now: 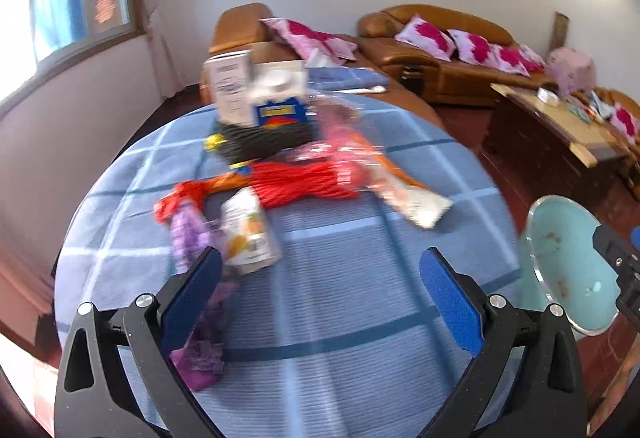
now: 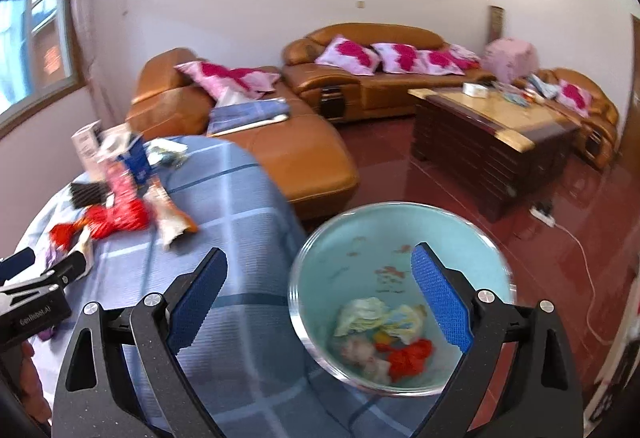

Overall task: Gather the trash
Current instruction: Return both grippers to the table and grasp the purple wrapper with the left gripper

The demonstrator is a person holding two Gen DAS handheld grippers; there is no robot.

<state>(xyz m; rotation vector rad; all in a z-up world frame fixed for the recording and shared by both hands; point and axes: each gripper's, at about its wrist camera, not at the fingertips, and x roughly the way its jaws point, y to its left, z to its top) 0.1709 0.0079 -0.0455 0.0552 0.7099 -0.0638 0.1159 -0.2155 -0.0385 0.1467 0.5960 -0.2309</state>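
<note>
Two grippers are up over the round table [image 1: 360, 278], and both stand with jaws spread wide, nothing between the blue pads. The left gripper [image 1: 320, 270] hangs above a bare stretch of the blue checked cloth, so it has clear room in front of it. Just past its left finger [image 1: 192, 290] lies a purple wrapper [image 1: 196, 350], and beside that a small white carton [image 1: 250, 234] tipped on its side. Further across the table the trash bunches up: a red bag [image 1: 304, 182], a clear pink wrapper [image 1: 344, 142], an orange-and-white packet [image 1: 416, 198] reaching toward the right-hand edge of the cloth, and at the far rim a black basket [image 1: 264, 142] with boxes [image 1: 256, 90] standing in it. All of it is blurred, so labels are unreadable.

The right gripper [image 2: 320, 278] straddles the table's edge, left finger over the cloth, right finger [image 2: 440, 298] over the pale blue bin [image 2: 360, 230]. That bin stands on the red floor just beside the table, its mouth open upward, with crumpled paper [image 2: 368, 314] and red scraps [image 2: 412, 354] at the bottom. Beyond the bin the floor runs open toward a dark wooden coffee table [image 2: 480, 134] and a tan leather sofa [image 2: 304, 158], which sits close to the table's far side. A white cord [image 2: 576, 238] trails across the floor at the right.
</note>
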